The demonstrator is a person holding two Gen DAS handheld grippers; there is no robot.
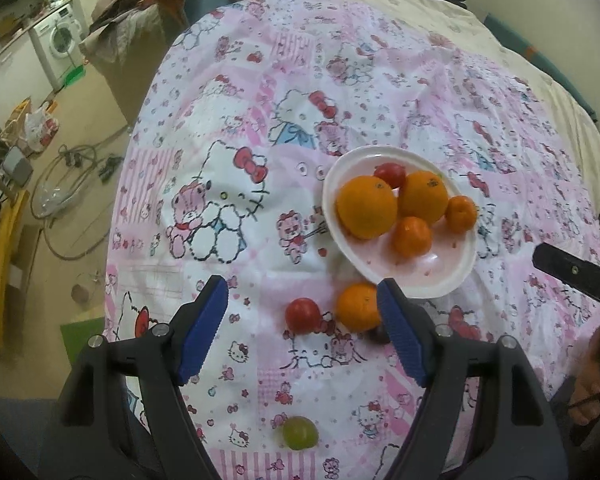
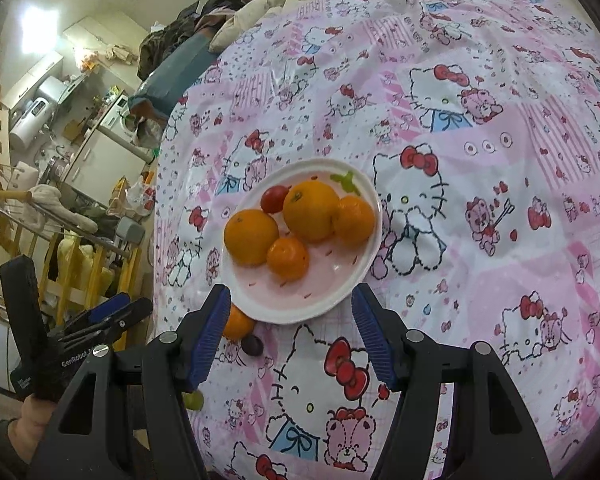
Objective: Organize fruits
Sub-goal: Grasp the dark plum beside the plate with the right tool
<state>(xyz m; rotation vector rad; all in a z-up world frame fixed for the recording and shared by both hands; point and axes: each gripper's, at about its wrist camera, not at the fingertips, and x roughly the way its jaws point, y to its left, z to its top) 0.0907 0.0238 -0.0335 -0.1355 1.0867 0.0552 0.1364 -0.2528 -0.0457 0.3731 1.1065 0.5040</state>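
Both the left gripper and right gripper stand open and empty — a loose mandarin, tomato and grape lie on the soft quilt beside the crowded plate, so a nudged fruit could roll away.

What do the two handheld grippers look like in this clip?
Both the left gripper and right gripper have black plastic frames with silver screws and blue ribbed finger pads. White lettering marks the left gripper's body, seen from the right wrist camera.
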